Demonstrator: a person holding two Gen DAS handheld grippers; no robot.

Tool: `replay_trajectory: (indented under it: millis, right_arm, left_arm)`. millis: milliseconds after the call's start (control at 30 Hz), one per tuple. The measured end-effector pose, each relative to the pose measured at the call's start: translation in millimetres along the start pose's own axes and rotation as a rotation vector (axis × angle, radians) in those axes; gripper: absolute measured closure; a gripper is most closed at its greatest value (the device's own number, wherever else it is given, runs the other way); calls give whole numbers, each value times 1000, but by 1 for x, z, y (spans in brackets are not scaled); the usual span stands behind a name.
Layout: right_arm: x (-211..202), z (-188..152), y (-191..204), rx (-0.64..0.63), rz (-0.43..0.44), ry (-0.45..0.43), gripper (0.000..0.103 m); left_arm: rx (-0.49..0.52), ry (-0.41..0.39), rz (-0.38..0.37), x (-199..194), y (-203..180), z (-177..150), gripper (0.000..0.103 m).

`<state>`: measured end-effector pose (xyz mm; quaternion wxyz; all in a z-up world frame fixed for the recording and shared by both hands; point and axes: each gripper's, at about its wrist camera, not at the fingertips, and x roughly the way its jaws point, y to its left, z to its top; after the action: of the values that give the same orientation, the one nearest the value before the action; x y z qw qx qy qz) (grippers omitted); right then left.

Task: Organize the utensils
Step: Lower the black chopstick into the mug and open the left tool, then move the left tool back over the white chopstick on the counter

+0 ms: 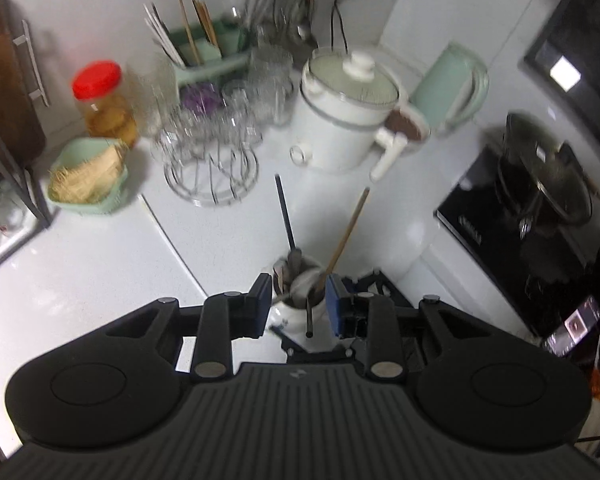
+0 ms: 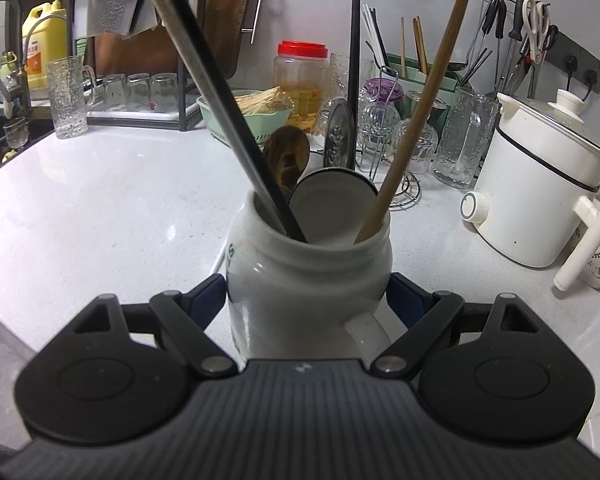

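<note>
While clamped, mug (image 2: pixel 308 280) between right jaws.

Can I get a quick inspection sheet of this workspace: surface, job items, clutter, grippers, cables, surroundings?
Surface: white countertop, bare in front of the jar.
Job's things: white ceramic jar stands upright, holding a wooden-handled utensil, a black-handled utensil, a metal-handled utensil and a wooden spoon.
Clutter: red-lidded jar, green basket, glasses on a wire rack, white electric pot.
Grippers: right gripper shut on the white ceramic jar; left gripper open above it, nothing between its pads.
Cables: black cord behind the white electric pot.
Surroundings: sink faucet, wall-hung tools, black cooktop.
</note>
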<state>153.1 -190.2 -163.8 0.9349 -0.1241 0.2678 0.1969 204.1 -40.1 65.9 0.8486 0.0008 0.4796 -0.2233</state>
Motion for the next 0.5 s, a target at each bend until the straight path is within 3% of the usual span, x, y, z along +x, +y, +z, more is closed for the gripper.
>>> replay_trajectory:
  millis: [233, 300, 500]
  right_arm:
    - [3, 3, 1, 19, -26, 6, 14]
    - [4, 3, 1, 21, -30, 8, 14]
    - [4, 3, 2, 26, -42, 14, 14]
  left_arm:
    - [-60, -151, 32, -28, 13, -15, 69]
    - [-105, -192, 34, -34, 25, -21, 62]
    - [-152, -251, 133, -33, 59, -39, 56]
